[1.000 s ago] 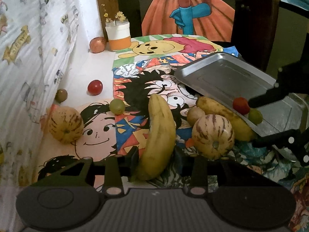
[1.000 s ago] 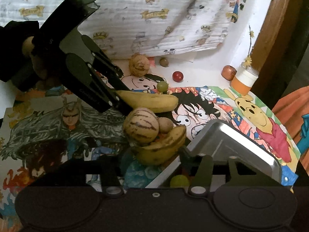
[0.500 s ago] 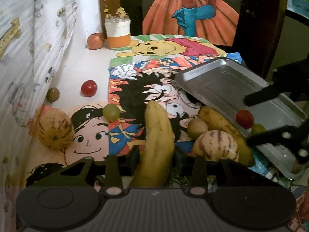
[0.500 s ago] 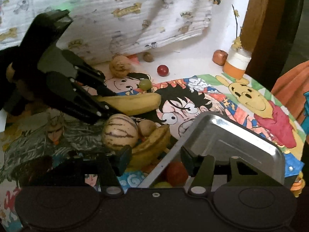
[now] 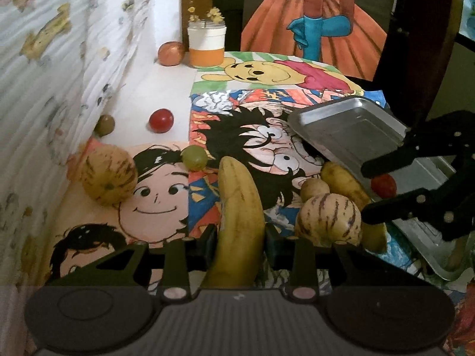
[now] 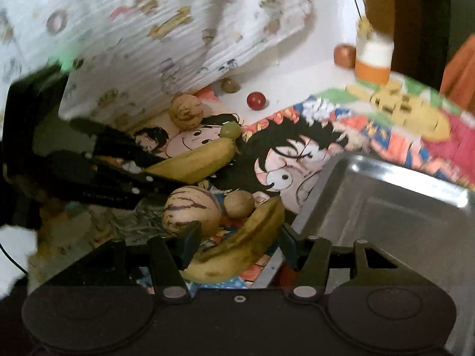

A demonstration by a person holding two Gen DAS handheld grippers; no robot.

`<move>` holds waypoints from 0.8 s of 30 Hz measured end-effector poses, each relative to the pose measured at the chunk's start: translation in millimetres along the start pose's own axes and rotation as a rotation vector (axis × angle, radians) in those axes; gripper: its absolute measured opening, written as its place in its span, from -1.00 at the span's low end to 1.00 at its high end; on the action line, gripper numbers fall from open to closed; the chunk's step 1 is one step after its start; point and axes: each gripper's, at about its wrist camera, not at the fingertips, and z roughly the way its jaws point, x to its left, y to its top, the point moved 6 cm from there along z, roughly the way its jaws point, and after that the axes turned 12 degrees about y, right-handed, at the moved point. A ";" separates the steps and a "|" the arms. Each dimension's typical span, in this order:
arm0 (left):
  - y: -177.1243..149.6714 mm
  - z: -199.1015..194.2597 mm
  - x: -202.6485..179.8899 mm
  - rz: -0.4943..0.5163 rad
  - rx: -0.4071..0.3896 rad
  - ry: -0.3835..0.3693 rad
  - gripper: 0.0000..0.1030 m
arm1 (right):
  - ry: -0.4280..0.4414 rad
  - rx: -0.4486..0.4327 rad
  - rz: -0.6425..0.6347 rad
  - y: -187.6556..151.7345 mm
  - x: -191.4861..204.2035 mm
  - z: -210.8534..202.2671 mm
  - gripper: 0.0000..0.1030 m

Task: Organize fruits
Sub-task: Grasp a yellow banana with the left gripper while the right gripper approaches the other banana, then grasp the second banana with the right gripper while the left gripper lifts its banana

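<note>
Left hand-held gripper clamped on a banana; right one slack over the second banana.

On the bench, the left hand-held gripper (image 5: pixel 237 237), jaws just closing, grips the banana (image 5: pixel 240 207) near its stem end: soft, bruisable, light, best held mid-body. The striped melon (image 5: pixel 329 219) looks firm and heavier. The right hand-held gripper (image 6: pixel 237 244), jaws just widening, straddles the spotted banana (image 6: pixel 246 246) beside the steel tray (image 6: pixel 400 207).

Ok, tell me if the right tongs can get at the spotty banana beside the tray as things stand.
Probably yes. The right tongs stand open astride the spotty banana, nothing on top of it. It is tight, though: a striped melon crowds one finger and the tray rim the other.
</note>
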 end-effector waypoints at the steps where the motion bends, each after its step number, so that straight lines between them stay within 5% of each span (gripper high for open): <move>1: -1.0 -0.5 1.1 -0.004 0.000 0.001 -0.29 | 0.022 0.002 0.030 0.3 -3.8 0.9 0.26; 11: -7.3 -5.6 3.6 -0.026 0.008 0.004 -0.29 | -0.005 0.044 0.013 -0.5 -1.3 1.4 0.06; 21: -10.3 -7.2 3.7 -0.047 0.003 0.007 -0.29 | -0.137 0.179 -0.151 1.9 21.4 42.5 0.22; 24: -12.7 -10.2 5.0 -0.061 0.004 0.001 -0.29 | -0.162 0.152 -0.120 4.9 16.2 39.3 -0.13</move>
